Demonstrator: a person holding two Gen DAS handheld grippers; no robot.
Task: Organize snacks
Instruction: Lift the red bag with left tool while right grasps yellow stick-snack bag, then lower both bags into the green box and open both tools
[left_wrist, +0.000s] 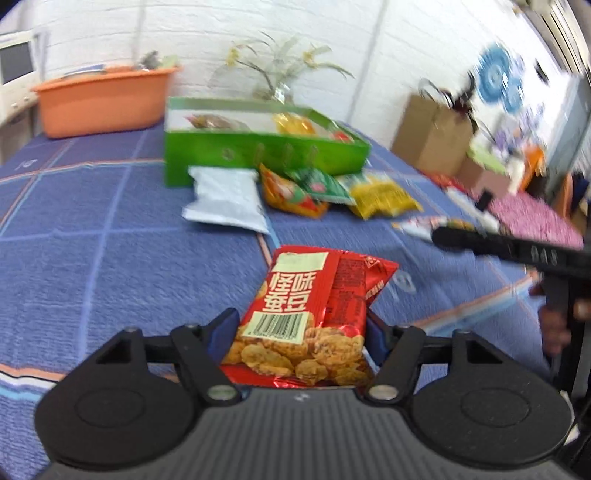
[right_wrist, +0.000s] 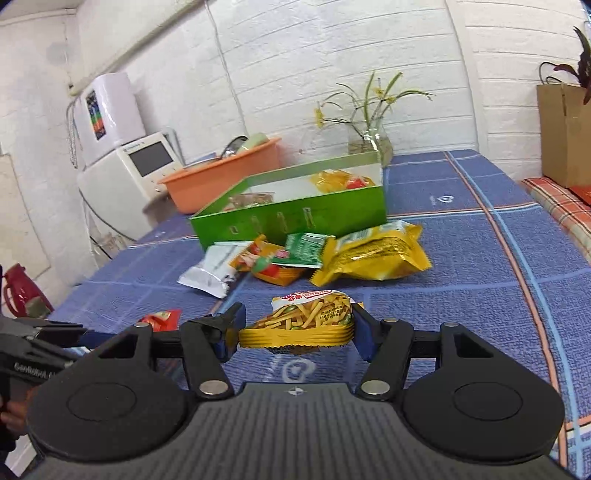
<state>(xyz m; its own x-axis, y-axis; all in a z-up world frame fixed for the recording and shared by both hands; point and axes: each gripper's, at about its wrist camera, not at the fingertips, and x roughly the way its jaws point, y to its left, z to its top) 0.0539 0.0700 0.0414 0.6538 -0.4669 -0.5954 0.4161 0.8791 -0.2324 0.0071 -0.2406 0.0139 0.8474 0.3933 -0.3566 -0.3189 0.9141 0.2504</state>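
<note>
My left gripper (left_wrist: 301, 317) is shut on a red snack packet (left_wrist: 295, 288) with a barcode, held just above the blue checked cloth (left_wrist: 110, 240). My right gripper (right_wrist: 297, 310) is shut on a yellow packet of fries-like sticks (right_wrist: 314, 314), pinched at both sides by the blue pads. Behind both stands an open green box (left_wrist: 266, 155) (right_wrist: 288, 218) with a few packets inside. In front of the box lie a white packet (right_wrist: 210, 273), an orange one (right_wrist: 273, 269), a green one (right_wrist: 306, 249) and a large yellow one (right_wrist: 373, 254).
An orange tub (left_wrist: 103, 99) stands at the back left by the white brick wall. A glass vase with a plant (right_wrist: 369, 140) is behind the box. Cardboard boxes (left_wrist: 432, 136) stand past the table's right edge. A hand (left_wrist: 554, 325) holds the right tool.
</note>
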